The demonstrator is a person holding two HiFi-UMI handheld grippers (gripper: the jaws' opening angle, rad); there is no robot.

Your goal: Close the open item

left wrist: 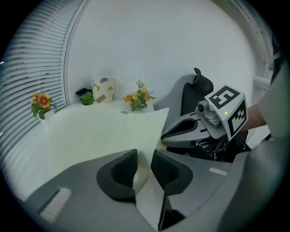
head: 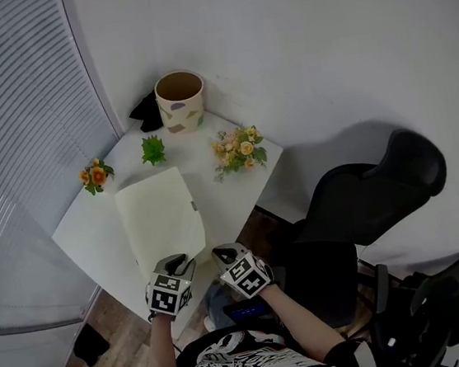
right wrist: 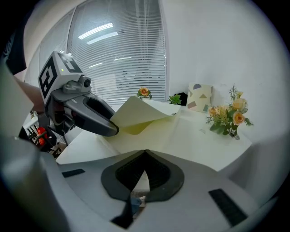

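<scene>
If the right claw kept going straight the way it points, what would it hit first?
Probably the open folder, whose lower sheet lies flat just beyond the right claw; depth is hard to judge.

On the white worktop [head: 86,233], the pale yellow paper folder [head: 159,216] lies mid-frame, reaching the near edge. Behind it, at the far corner in the upper centre, stands the speckled round cup [head: 180,100], with a black object [head: 148,112] just left of it. A small green plant [head: 153,150] sits between cup and folder. An orange flower bunch [head: 96,175] stands left of the folder, a peach flower bunch [head: 239,150] right of it. A black office chair [head: 364,195] stands off the worktop, at right. At the near edge, the folder's cover passes between the left tongs [head: 179,264]; the right tongs [head: 222,254] are just right of them.
</scene>
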